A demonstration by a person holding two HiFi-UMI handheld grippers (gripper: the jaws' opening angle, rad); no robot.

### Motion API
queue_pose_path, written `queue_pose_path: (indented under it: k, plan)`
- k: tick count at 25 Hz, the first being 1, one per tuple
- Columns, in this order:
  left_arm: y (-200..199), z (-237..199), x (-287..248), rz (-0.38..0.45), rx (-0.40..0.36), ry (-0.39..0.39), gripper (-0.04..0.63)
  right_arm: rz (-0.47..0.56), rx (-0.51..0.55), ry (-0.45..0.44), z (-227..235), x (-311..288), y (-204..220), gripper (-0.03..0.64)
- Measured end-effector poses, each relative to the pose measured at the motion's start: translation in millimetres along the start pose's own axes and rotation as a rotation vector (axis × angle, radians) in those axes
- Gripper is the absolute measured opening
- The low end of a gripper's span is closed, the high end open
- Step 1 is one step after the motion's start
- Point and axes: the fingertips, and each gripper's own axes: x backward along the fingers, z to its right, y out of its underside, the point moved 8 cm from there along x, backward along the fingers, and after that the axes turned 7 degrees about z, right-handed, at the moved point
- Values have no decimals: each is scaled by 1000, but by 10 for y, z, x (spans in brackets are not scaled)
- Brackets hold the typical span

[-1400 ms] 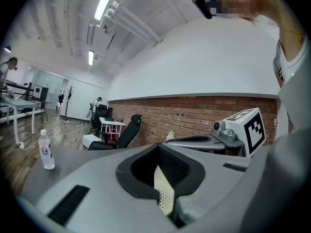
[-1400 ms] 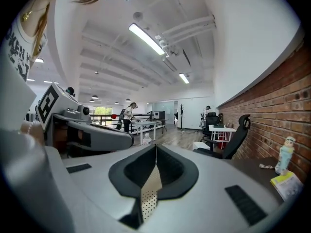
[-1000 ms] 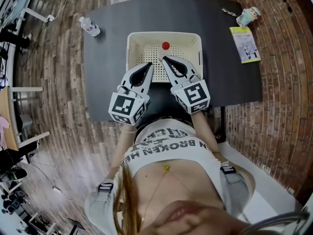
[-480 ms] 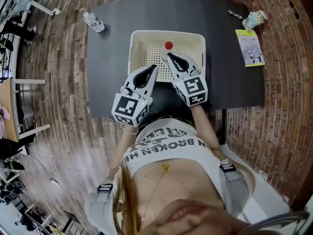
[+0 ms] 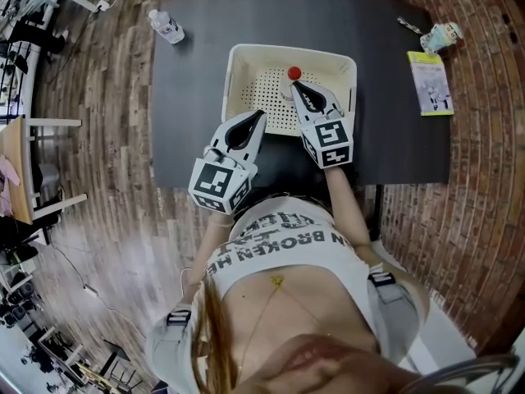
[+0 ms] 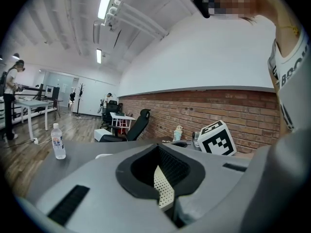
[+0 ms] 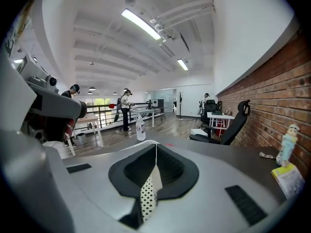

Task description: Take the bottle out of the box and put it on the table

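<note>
A white perforated box [image 5: 246, 51] sits mid-table on the dark table [image 5: 189, 105]. Near its far wall a round red cap [image 5: 294, 73] shows from above; the body beneath it is hidden. My right gripper [image 5: 297, 86] is shut and empty, its tip reaching into the box just short of the red cap. In the right gripper view the shut gripper [image 7: 156, 145] points over the box's white rim [image 7: 138, 145]. My left gripper [image 5: 261, 114] is shut and empty, hovering at the box's near left part. Through the left gripper [image 6: 158, 146] the perforated wall [image 6: 163, 188] shows.
A clear water bottle [image 5: 170, 28] stands on the table's far left corner, also in both gripper views as a bottle [image 6: 58, 141] [image 7: 140, 128]. A booklet [image 5: 431, 81] and a small cup-like figure [image 5: 444, 34] lie at the far right. An office chair [image 7: 228, 125] stands beyond the table.
My right gripper has moved forward and down into the box, its tip now close to the red cap. The left gripper has hardly moved.
</note>
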Motion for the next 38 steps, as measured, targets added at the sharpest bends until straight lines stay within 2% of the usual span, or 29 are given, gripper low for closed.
queue_pose_path:
  k: [5, 9, 15, 25, 29, 30, 38]
  plan:
    - [44, -63, 18, -6, 14, -20, 5, 23, 15, 40, 66, -8, -20, 19]
    - [52, -77, 18, -10, 21, -27, 5, 5, 6, 49, 124, -56, 10, 133]
    - [98, -99, 42, -32, 35, -46, 5, -32, -4, 36, 167, -202, 118, 187]
    - [242, -130, 133, -75, 84, -84, 5, -46, -18, 23, 172, -450, 233, 190]
    - [268, -147, 150, -75, 99, -94, 5, -44, -14, 25, 190, -488, 260, 186]
    - [271, -153, 154, -76, 101, -95, 5, -44, -15, 28, 197, -485, 263, 164]
    - [241, -206, 155, -70, 101, -92, 5, -26, -25, 34, 191, -477, 275, 163]
